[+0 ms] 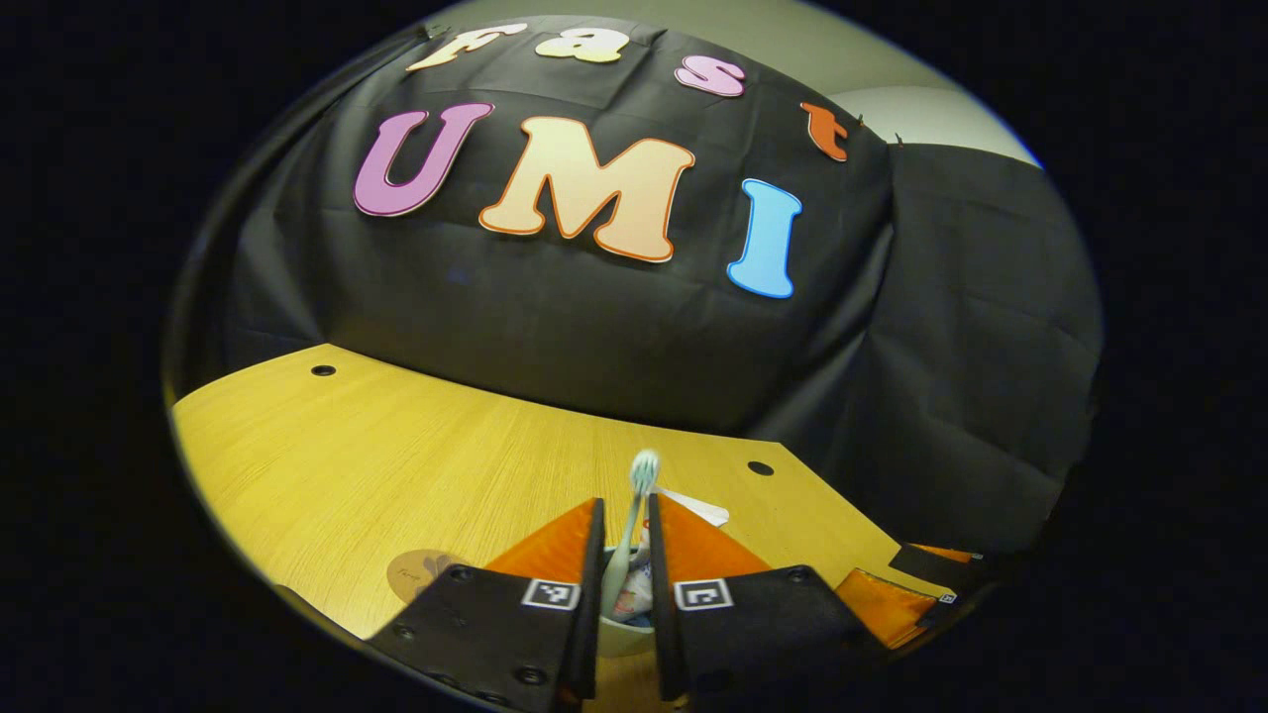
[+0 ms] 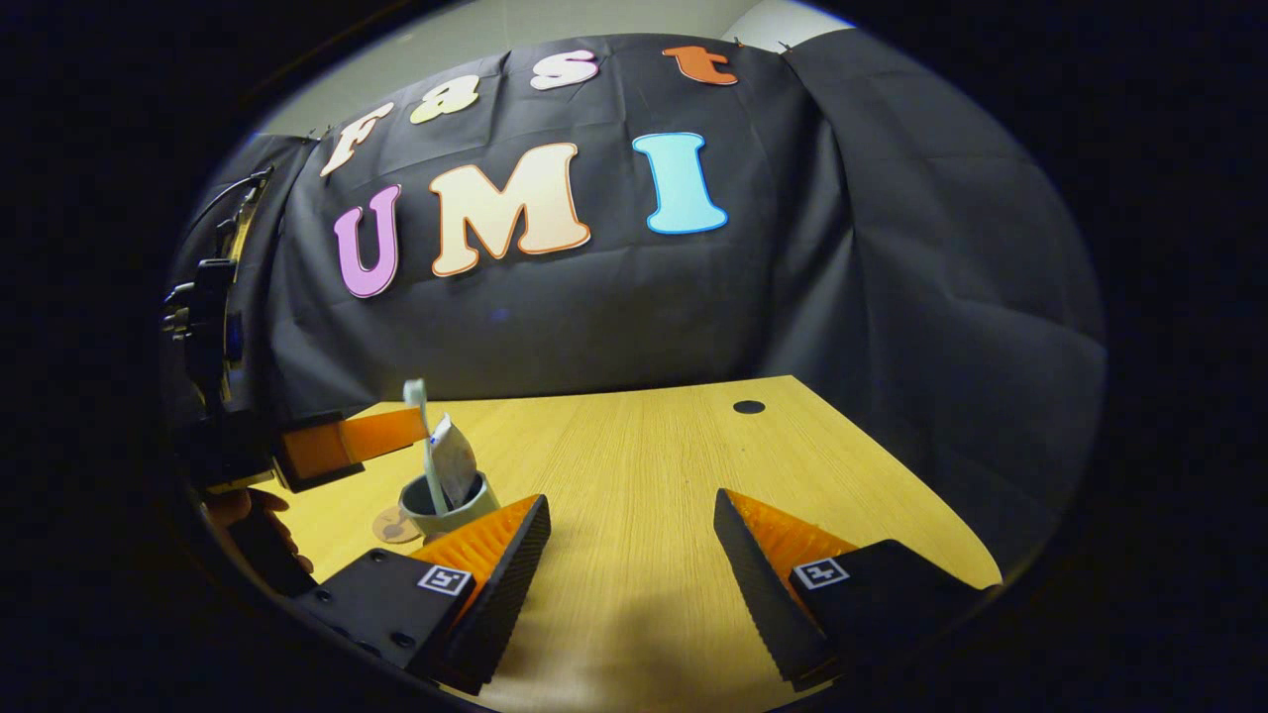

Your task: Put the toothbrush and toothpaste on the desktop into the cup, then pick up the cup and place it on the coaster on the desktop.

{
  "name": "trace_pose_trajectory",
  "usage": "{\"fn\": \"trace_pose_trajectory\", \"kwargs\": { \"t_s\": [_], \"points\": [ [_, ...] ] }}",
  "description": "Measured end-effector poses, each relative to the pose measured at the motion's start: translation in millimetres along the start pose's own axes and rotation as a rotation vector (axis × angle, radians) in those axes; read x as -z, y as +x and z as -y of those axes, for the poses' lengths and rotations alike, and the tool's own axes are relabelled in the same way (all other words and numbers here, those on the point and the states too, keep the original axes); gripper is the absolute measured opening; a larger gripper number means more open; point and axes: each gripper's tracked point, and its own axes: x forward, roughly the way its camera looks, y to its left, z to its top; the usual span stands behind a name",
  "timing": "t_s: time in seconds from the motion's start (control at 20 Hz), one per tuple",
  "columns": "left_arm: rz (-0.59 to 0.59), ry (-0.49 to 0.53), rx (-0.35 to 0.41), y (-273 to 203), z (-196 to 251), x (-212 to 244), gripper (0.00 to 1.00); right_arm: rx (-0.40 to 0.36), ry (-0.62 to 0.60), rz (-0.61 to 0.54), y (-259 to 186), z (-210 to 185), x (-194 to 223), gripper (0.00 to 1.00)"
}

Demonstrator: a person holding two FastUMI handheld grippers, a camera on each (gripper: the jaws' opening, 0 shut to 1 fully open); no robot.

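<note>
In the left gripper view the left gripper [image 1: 624, 555] sits at 6 o'clock with its jaws drawn close together, only a narrow slot between them. The toothbrush [image 1: 634, 525] stands upright in that slot, its bristled head poking out above the fingertips. Whether both fingers actually press on the handle is hard to tell from here, though they lie right against it. Below the brush, between the fingers, the pale rim of the cup [image 1: 622, 642] shows, with the crumpled toothpaste [image 1: 634, 589] tube inside it. At about 7 o'clock, just beside the left finger, a round brown coaster [image 1: 421, 574] lies flat on the table [image 1: 376, 465], partly hidden by the gripper body.

In the right gripper view the right gripper [image 2: 634, 540] hovers over bare wood at 6 o'clock, its jaws spread wide and holding nothing. At 9 o'clock the cup [image 2: 446, 510] stands upright on the table [image 2: 644, 456], just beyond the right gripper's left finger. The toothbrush [image 2: 424, 436] rises from it, bristles up, and the toothpaste [image 2: 454, 460] leans beside the brush inside the cup. The left gripper [image 2: 396, 436] reaches in from the left edge at the level of the brush's upper handle, with a hand [image 2: 238, 510] below it. The coaster [image 2: 393, 525] lies on the table touching or just beside the cup's base, on its left, and the cup is not on it.
</note>
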Motion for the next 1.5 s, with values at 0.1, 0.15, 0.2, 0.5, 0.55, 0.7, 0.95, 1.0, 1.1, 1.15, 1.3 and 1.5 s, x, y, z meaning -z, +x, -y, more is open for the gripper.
{"fn": "trace_pose_trajectory", "kwargs": {
  "t_s": [0.1, 0.15, 0.2, 0.5, 0.55, 0.7, 0.95, 1.0, 1.1, 1.15, 1.3, 1.5],
  "points": [
    [-0.009, -0.002, -0.011, -5.1, -1.8, 3.5, 0.45, -0.004, -0.007, -0.002, -0.3, -2.7, 0.8, 1.00],
    [-0.018, 0.002, -0.016, -9.0, -1.9, 4.6, 0.61, -0.010, -0.010, -0.004, -0.3, -5.4, 0.6, 1.00],
    [-0.019, 0.011, -0.024, -12.5, -3.6, 4.6, 0.78, -0.017, -0.012, -0.007, -0.4, -8.7, 0.0, 1.00],
    [-0.030, 0.049, -0.086, -47.4, -30.9, -11.7, 0.92, -0.108, -0.060, -0.034, -2.9, -42.7, -11.7, 1.00],
    [-0.037, 0.057, -0.104, -55.2, -37.9, -14.4, 0.92, -0.129, -0.068, -0.042, -3.0, -49.8, -14.4, 1.00],
    [-0.039, 0.075, -0.152, -75.5, -62.0, -25.8, 0.92, -0.187, -0.079, -0.069, -3.4, -71.5, -21.1, 1.00],
    [-0.060, 0.038, -0.210, -102.8, -112.5, -39.2, 0.92, -0.244, -0.071, -0.155, -0.8, -102.5, -18.6, 1.00],
    [-0.065, 0.046, -0.218, -105.5, -123.8, -41.8, 0.92, -0.255, -0.060, -0.187, 0.0, -107.5, -14.9, 1.00],
    [-0.069, 0.076, -0.211, -106.3, -142.6, -51.9, 0.92, -0.245, -0.050, -0.250, 5.9, -112.1, -6.8, 1.00],
    [-0.077, 0.094, -0.199, -105.0, -151.2, -53.7, 0.92, -0.240, -0.041, -0.283, 9.3, -113.4, -2.4, 1.00],
    [-0.077, 0.126, -0.161, -87.6, -170.7, -63.2, 0.92, -0.219, -0.008, -0.384, 16.4, -116.9, 11.0, 1.00],
    [-0.102, 0.102, -0.114, -78.9, -203.8, -71.8, 0.92, -0.245, -0.052, -0.476, 12.6, -127.0, 18.1, 0.99]
  ]
}}
